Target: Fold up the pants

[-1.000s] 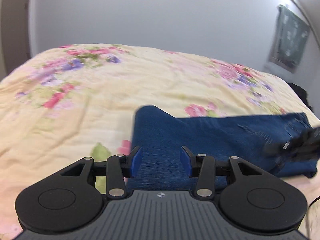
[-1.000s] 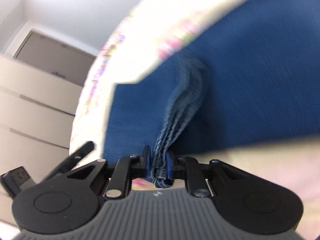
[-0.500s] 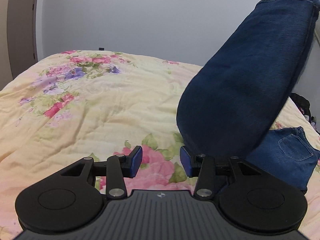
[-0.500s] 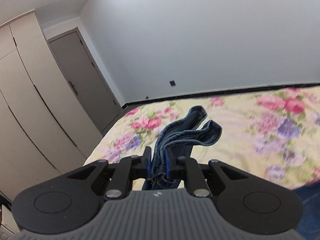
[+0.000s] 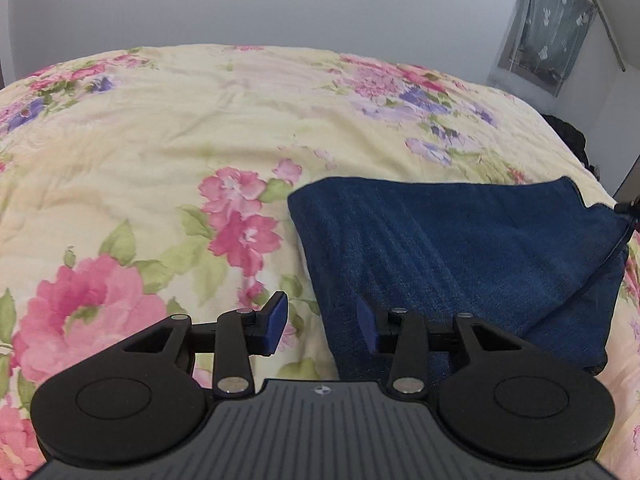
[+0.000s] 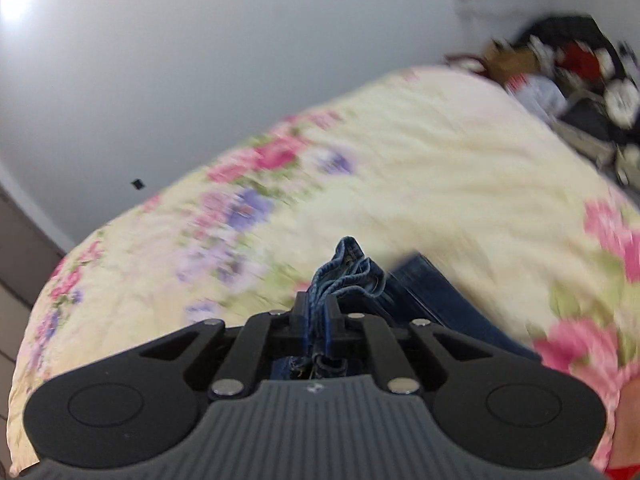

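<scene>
Pants, dark blue denim, lie folded on the bed, with one bunched edge clamped between the blue fingers of the right gripper. Those fingers have just been closing and now stand pressed together on the fabric, several layers of hem standing up beyond their tips. In the left wrist view the denim forms a flat, roughly rectangular slab on the right half of the bed, its far right corner drawn up to a point at the frame edge, where a dark part, probably the right gripper, shows.

Left gripper has its blue fingers parted about halfway, having just been closing slightly; nothing is pressed between them. Its right finger sits over the near left corner of the denim, its left finger over bare quilt; contact with the fabric cannot be determined.

Floral quilt, cream with pink and purple blooms, covers the bed. Grey wall stands behind it, with a hanging at upper right. Right wrist view is motion-blurred; a heap of mixed items lies past the far corner of the bed
</scene>
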Demonstrator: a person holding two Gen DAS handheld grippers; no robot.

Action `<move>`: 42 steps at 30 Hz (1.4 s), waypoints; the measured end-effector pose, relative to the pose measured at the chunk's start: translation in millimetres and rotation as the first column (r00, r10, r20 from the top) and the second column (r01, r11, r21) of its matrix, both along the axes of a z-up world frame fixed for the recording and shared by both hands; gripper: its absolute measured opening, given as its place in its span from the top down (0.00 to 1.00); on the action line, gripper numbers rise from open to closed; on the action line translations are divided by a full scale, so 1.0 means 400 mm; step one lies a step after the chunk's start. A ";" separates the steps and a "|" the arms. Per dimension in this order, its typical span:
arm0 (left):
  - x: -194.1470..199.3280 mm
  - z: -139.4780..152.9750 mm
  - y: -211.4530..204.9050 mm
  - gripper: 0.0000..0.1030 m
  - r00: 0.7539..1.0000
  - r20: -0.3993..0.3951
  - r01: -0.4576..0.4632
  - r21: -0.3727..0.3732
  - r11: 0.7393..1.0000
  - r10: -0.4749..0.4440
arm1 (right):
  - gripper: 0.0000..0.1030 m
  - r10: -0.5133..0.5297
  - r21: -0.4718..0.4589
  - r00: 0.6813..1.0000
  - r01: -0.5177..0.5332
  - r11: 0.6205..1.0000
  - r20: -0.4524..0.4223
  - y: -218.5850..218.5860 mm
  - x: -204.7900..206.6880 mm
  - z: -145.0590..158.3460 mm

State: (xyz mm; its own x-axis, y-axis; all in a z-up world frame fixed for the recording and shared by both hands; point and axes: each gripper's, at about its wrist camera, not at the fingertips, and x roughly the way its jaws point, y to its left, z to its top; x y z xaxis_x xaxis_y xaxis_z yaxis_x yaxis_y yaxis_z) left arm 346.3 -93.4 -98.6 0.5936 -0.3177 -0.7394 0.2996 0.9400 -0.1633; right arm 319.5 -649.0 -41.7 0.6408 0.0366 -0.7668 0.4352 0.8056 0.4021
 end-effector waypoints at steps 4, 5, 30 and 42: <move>0.018 -0.049 -0.045 0.55 0.999 -0.030 0.021 0.037 0.999 -0.020 | 1.00 -0.111 0.141 0.993 0.114 0.983 -0.026 -0.106 -0.076 -0.201; 0.020 -0.059 -0.050 0.55 0.999 -0.035 0.019 0.038 0.999 -0.017 | 1.00 -0.109 0.172 0.994 0.107 0.979 -0.001 -0.127 -0.095 -0.218; 0.005 -0.049 -0.016 0.55 0.996 -0.050 -0.072 -0.002 0.997 0.072 | 0.85 -0.230 0.278 0.971 0.202 0.939 0.071 -0.015 -0.117 -0.167; 0.025 -0.034 -0.023 0.55 0.997 -0.041 -0.065 -0.078 0.995 0.062 | 0.89 0.026 -0.063 0.954 -0.007 0.998 0.297 0.025 -0.052 0.181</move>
State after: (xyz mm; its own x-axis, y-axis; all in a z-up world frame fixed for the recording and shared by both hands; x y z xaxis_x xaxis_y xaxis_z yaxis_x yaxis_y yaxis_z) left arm 356.1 -102.6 -112.2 0.5865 -0.3387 -0.7357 0.2317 0.9406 -0.2483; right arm 298.7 -639.2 30.7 0.8402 0.0085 -0.5422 0.2893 0.8386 0.4615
